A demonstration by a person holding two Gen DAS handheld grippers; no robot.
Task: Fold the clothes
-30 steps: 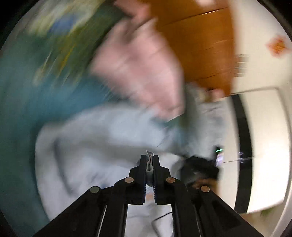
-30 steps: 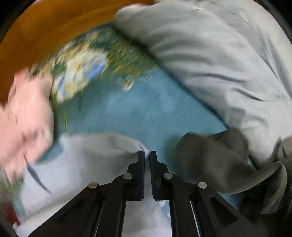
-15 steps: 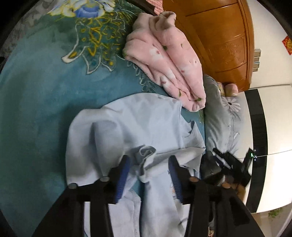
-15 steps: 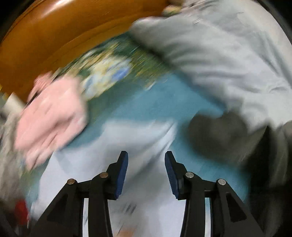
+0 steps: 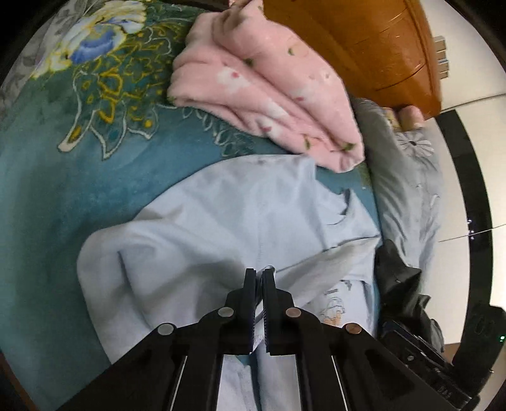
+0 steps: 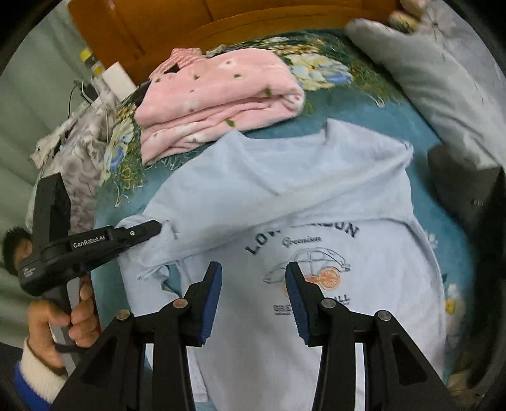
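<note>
- Since half a second ago, left claw (image 5: pixel 258 274) closed from spread wide to clenched on a fold of the pale blue T-shirt (image 5: pixel 240 218); right claw (image 6: pixel 253 275) unchanged, jaws apart, gripping nothing.
- From the right wrist view, left claw (image 6: pixel 158 227) at 9 o'clock, pinching the shirt's sleeve edge, handle held by a hand (image 6: pixel 63 322) in a white cuff.
- Shirt spread on the teal flowered bedspread (image 5: pixel 63 189), print side up, car drawing (image 6: pixel 311 262) between the right claw's blue pads (image 6: pixel 211 300).
- Folded pink blanket (image 6: pixel 218 101) at 11 o'clock, its edge touching the shirt's far hem.
- Grey pillow (image 6: pixel 442 79) at 2 o'clock; wooden headboard (image 6: pixel 253 22) at 12.
</note>
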